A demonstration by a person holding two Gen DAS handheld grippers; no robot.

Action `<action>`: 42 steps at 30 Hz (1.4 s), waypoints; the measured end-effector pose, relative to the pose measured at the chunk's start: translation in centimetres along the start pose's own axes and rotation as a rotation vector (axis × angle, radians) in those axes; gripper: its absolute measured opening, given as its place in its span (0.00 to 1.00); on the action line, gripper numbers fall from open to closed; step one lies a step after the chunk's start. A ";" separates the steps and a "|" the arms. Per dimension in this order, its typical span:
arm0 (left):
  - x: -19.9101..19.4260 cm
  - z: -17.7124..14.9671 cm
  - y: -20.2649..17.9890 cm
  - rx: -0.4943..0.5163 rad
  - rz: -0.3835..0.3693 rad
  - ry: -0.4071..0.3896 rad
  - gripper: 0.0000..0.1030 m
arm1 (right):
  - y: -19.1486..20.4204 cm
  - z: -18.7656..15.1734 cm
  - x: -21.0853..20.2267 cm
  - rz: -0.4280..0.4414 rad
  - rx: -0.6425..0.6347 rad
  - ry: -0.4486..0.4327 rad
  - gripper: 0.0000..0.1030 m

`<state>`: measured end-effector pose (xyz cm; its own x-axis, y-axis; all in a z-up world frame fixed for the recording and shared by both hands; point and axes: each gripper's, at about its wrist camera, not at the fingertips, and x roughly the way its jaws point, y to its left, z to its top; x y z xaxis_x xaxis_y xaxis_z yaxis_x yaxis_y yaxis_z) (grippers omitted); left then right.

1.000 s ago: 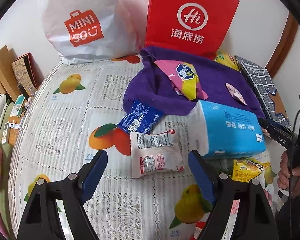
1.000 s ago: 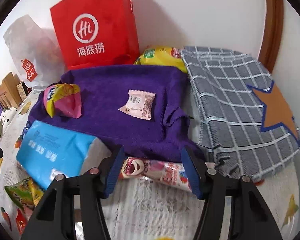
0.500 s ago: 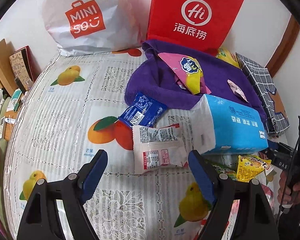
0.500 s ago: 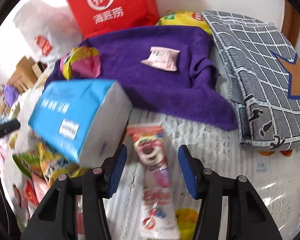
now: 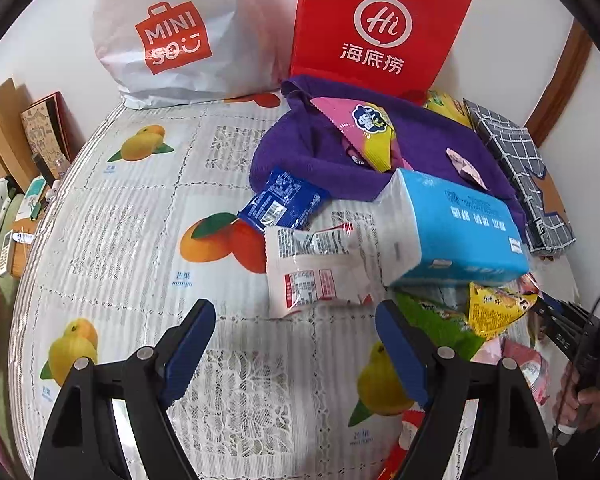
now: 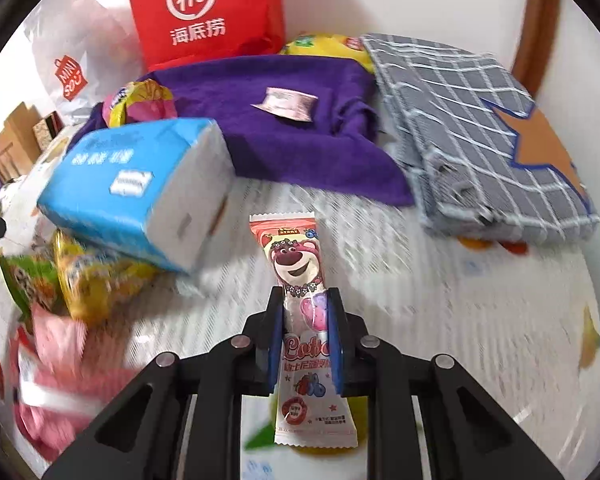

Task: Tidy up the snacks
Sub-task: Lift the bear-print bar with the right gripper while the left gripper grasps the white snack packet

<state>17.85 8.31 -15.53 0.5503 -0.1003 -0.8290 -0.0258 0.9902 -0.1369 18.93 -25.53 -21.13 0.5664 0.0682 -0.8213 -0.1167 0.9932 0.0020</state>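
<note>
Bear lollipop packet (image 6: 300, 300): gripped mid-length, lengthwise over the tabletop (image 6: 440, 300), beside the blue tissue pack (image 6: 140, 188).
Right tongs (image 6: 305, 300): just closed, clamped on the packet.
Left tongs (image 5: 296, 320): held open over the tabletop, nothing between them.

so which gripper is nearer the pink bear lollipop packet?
Right. The right gripper is shut on the pink bear lollipop packet, having just closed. The left gripper hovers open over the tablecloth, away from it.

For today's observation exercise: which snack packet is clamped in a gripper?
The pink bear packet, pinched in the right gripper; the other packets lie loose.
</note>
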 end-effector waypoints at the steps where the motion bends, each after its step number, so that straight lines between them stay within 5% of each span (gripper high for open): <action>1: 0.1 -0.1 0.0 -0.001 -0.002 0.001 0.79 | -0.5 -0.7 -0.4 0.005 0.019 0.000 0.19; 10: 3.1 0.0 0.4 -0.031 -0.009 0.023 0.78 | -2.1 -4.1 -1.9 -0.059 0.073 -0.070 0.20; 23: 6.7 2.6 -0.3 -0.059 -0.094 0.015 0.85 | -2.2 -4.2 -1.8 -0.053 0.095 -0.102 0.21; 30: 7.9 1.7 -3.6 0.134 0.080 -0.033 0.86 | -2.3 -4.2 -1.7 -0.044 0.099 -0.102 0.22; 34: 7.4 1.5 -2.9 0.116 0.084 -0.045 0.75 | -2.3 -4.2 -1.7 -0.040 0.103 -0.103 0.22; 42: 7.2 1.1 -1.9 0.089 0.107 -0.060 0.78 | -2.3 -4.2 -1.6 -0.037 0.104 -0.103 0.22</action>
<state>22.79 5.84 -20.63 0.5975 0.0097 -0.8018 -0.0142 0.9999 0.0015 14.85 -28.36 -22.19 0.6502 0.0349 -0.7590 -0.0119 0.9993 0.0358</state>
